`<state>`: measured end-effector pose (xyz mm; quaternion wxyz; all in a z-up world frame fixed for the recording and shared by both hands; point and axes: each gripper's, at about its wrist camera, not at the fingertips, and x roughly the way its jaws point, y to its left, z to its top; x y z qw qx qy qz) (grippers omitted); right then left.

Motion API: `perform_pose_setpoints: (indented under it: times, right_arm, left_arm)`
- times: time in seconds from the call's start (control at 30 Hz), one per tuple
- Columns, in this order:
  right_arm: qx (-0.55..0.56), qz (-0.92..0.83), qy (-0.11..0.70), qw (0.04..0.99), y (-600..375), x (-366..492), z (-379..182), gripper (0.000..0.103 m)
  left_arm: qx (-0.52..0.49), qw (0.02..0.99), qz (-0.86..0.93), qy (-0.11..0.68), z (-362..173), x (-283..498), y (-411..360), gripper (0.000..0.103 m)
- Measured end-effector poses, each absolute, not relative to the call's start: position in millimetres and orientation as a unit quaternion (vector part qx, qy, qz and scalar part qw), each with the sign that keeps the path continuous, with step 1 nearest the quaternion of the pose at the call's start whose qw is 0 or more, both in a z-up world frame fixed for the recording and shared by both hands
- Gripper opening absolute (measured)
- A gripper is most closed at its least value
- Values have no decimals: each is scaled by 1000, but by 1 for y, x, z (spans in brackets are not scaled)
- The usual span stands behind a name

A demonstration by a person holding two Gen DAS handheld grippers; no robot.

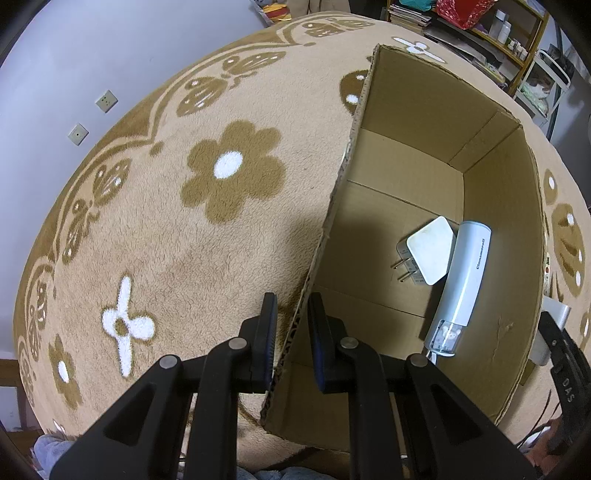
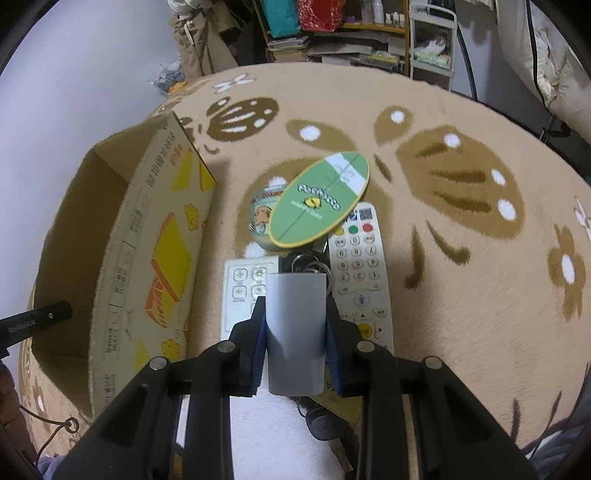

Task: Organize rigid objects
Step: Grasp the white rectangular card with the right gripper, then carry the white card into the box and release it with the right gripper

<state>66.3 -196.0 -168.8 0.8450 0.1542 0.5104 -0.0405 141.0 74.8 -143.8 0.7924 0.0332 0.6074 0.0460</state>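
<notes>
An open cardboard box (image 1: 436, 122) lies on the carpet. My left gripper (image 1: 292, 301) is shut on the box's near wall (image 1: 332, 218), one finger outside and one inside. On the box floor lie a white plug charger (image 1: 430, 254) and a pale blue-white tube-shaped device (image 1: 465, 273). My right gripper (image 2: 295, 302) is shut on a grey rectangular block (image 2: 295, 332), held above a pile beside the box (image 2: 155, 258). The pile holds a white numbered remote (image 2: 360, 266), a white flat button panel (image 2: 240, 291), a key ring (image 2: 306, 264), a green oval disc (image 2: 319, 199) and a small printed jar (image 2: 262, 214).
A tan carpet with brown flowers (image 1: 229, 173) covers the floor. Cluttered shelves (image 2: 351, 33) and a white cart (image 2: 432, 40) stand at the far edge. A grey wall with sockets (image 1: 106, 100) is on the left. A black cable (image 2: 55, 424) runs by the box's near corner.
</notes>
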Motion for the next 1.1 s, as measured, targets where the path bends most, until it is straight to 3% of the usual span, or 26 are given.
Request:
perform_pose_setpoints:
  times: [1.1]
  right_arm:
    - [141, 57, 410, 899, -151, 99, -80, 30]
  left_arm:
    - [30, 792, 47, 608, -143, 141, 75, 15]
